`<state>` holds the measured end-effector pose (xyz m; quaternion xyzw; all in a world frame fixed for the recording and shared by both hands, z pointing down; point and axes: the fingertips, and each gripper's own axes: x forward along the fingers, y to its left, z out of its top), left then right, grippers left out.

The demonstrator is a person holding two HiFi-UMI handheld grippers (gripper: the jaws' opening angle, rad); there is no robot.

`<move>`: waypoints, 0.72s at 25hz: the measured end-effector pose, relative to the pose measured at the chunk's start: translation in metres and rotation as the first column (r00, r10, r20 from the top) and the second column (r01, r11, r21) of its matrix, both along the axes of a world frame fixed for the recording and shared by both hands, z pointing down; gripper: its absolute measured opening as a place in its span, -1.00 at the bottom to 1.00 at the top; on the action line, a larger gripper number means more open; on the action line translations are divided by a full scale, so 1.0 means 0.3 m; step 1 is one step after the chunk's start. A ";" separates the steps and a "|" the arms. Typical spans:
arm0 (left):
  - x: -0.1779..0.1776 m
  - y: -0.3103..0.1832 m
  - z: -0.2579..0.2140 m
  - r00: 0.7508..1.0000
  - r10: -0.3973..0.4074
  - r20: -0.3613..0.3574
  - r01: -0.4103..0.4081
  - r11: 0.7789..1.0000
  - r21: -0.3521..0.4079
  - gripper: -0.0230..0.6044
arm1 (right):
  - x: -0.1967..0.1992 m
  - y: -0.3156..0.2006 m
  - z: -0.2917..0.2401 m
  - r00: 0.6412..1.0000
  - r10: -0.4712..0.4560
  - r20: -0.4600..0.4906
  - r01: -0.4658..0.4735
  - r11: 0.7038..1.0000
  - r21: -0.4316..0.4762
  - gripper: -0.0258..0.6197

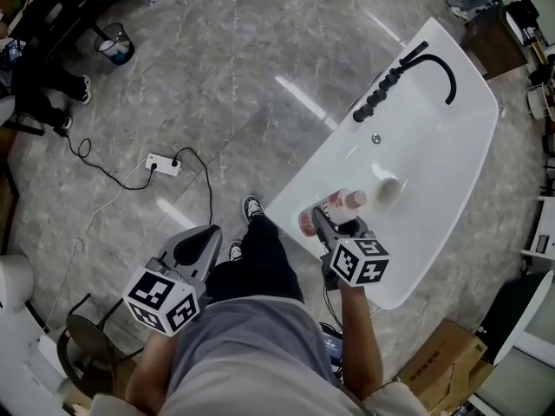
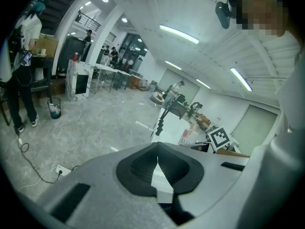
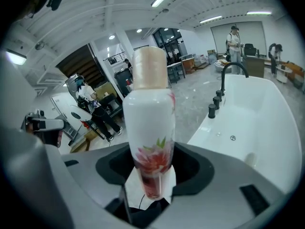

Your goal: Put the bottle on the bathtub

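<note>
My right gripper (image 3: 151, 182) is clamped on the lower end of a bottle (image 3: 150, 128), which stands out straight ahead from between its jaws. The bottle has a smooth white body printed with a pink-red flower and green leaves near the jaws, and a pale peach cap at the end farthest from the gripper. Ahead and to the right of this gripper lies a white bathtub (image 3: 267, 113) with a black tap (image 3: 232, 73) at its far edge. In the head view the bottle (image 1: 334, 208) is held over the tub's (image 1: 442, 146) near rim; whether it touches the rim I cannot tell. My left gripper (image 2: 159, 178) is closed with nothing between its jaws, well apart from the tub.
</note>
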<state>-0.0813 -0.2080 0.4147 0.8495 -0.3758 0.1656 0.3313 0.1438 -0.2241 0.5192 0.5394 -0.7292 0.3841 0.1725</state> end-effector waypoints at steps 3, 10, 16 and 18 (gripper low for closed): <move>0.003 -0.015 0.013 1.000 0.003 0.007 -0.003 1.000 -0.015 -0.90 | 0.003 -0.023 0.053 1.000 -0.001 0.000 0.001 1.000 -0.023 -0.24; -0.007 -0.050 0.063 0.999 0.019 0.032 -0.017 0.998 -0.054 -0.90 | 0.023 -0.087 0.145 1.000 0.010 -0.015 -0.011 0.999 -0.050 -0.24; -0.026 -0.068 0.110 0.999 0.027 0.045 -0.022 0.996 -0.091 -0.90 | 0.021 -0.120 0.222 1.000 0.003 -0.027 -0.005 0.996 -0.085 -0.24; -0.030 -0.079 0.121 0.999 0.023 0.046 -0.019 0.995 -0.099 -0.90 | 0.025 -0.139 0.250 0.999 -0.003 -0.035 -0.001 0.996 -0.092 -0.24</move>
